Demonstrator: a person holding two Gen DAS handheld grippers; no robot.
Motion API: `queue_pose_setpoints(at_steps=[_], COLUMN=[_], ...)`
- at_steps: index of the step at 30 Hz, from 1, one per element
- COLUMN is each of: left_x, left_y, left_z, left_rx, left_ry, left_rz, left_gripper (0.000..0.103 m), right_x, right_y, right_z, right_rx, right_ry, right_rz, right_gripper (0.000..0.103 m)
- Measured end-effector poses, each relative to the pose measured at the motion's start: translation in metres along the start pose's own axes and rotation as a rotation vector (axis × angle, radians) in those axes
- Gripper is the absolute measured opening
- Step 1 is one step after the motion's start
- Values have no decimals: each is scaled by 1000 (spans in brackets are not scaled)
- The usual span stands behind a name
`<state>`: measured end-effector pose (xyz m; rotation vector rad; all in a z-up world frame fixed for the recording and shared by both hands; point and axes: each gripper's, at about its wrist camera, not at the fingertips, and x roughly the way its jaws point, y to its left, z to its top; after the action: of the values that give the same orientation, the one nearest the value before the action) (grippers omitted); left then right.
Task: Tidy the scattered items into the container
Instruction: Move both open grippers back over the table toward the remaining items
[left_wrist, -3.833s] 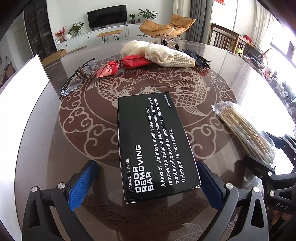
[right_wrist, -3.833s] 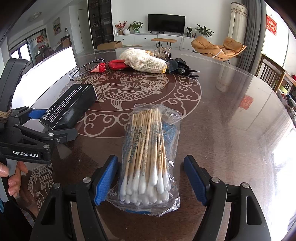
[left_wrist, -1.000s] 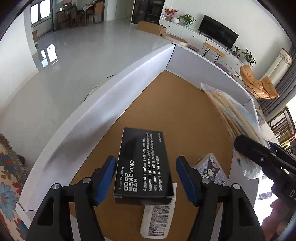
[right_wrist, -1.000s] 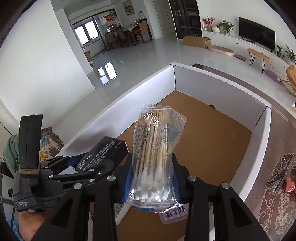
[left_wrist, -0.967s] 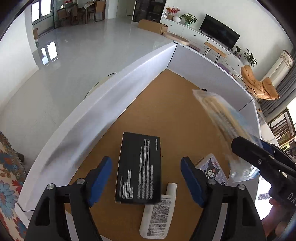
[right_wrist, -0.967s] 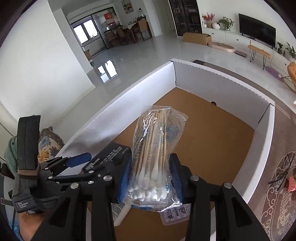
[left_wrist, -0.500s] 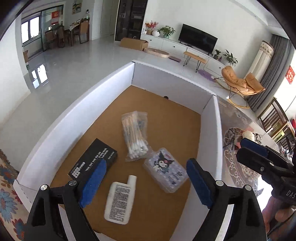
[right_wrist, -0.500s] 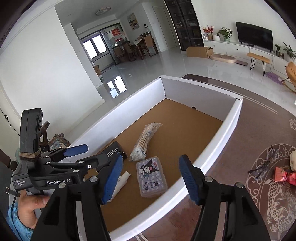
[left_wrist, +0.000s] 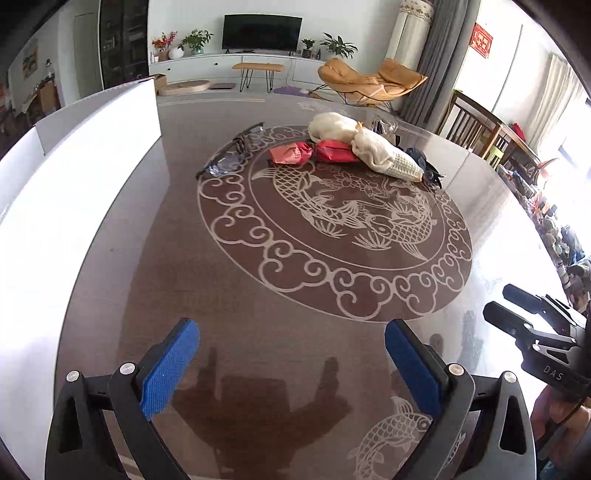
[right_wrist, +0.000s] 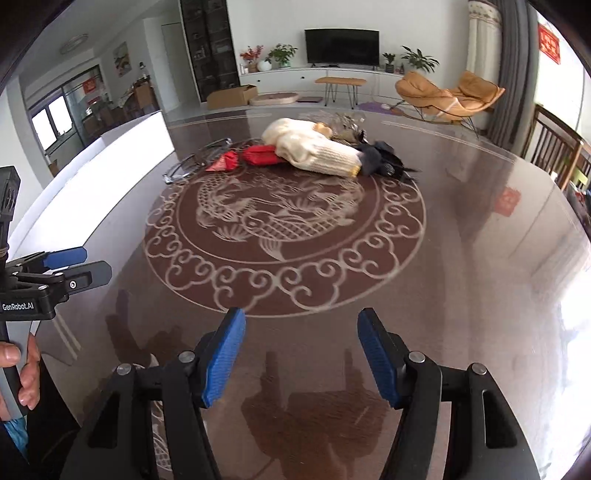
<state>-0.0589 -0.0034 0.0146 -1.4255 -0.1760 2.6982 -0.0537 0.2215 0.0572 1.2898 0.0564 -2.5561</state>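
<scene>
My left gripper (left_wrist: 291, 363) is open and empty above the near part of the round table. My right gripper (right_wrist: 301, 354) is open and empty too, to its right; it also shows in the left wrist view (left_wrist: 535, 328). The white container (left_wrist: 74, 177) stands at the left; only its outer wall shows (right_wrist: 110, 173). At the far side lie glasses (left_wrist: 231, 151), red packets (left_wrist: 314, 152), cream knitted gloves (left_wrist: 373, 149) and a dark item (left_wrist: 424, 166). The same pile shows in the right wrist view: glasses (right_wrist: 199, 158), packets (right_wrist: 255, 157), gloves (right_wrist: 314, 147).
The brown glass table (left_wrist: 295, 314) has a carp pattern in its middle. Wooden chairs (left_wrist: 476, 125) stand at the far right, an orange lounge chair (left_wrist: 369, 81) behind the table. The left gripper shows at the left of the right wrist view (right_wrist: 59, 266).
Both grippers let go of the black box and the cotton swab pack inside the container, then swung away from it back over the table.
</scene>
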Motion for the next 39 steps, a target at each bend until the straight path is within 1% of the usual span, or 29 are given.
queue_pose_setpoints(at_steps=[2, 4, 7, 11, 14, 15, 16, 39], left_x=[17, 28, 43, 45, 47, 46, 46, 46], left_y=[-16, -27, -34, -29, -34, -33, -32, -32], left_z=[1, 5, 8, 9, 9, 8, 8, 9], left_rx=[13, 44, 100, 84, 104, 100, 101, 100], left_ry=[-7, -14, -1, 1, 11, 10, 10, 11], left_rz=[11, 33, 80, 75, 99, 97, 97, 99], left_gripper=[103, 102, 102, 103, 103, 103, 103, 103], right_x=[4, 7, 11, 23, 28, 28, 28, 28], right_y=[-24, -34, -31, -16, -9, -8, -8, -7], right_z=[-11, -16, -12, -7, -7, -7, -7, -8], right_rx=[70, 103, 96, 57, 20, 15, 15, 14], right_ry=[9, 2, -16, -31, -15, -13, -12, -11], right_rz=[-11, -24, -55, -109, -138, -136, -130, -130], right_gripper=[64, 64, 64, 66, 71, 74, 75, 76])
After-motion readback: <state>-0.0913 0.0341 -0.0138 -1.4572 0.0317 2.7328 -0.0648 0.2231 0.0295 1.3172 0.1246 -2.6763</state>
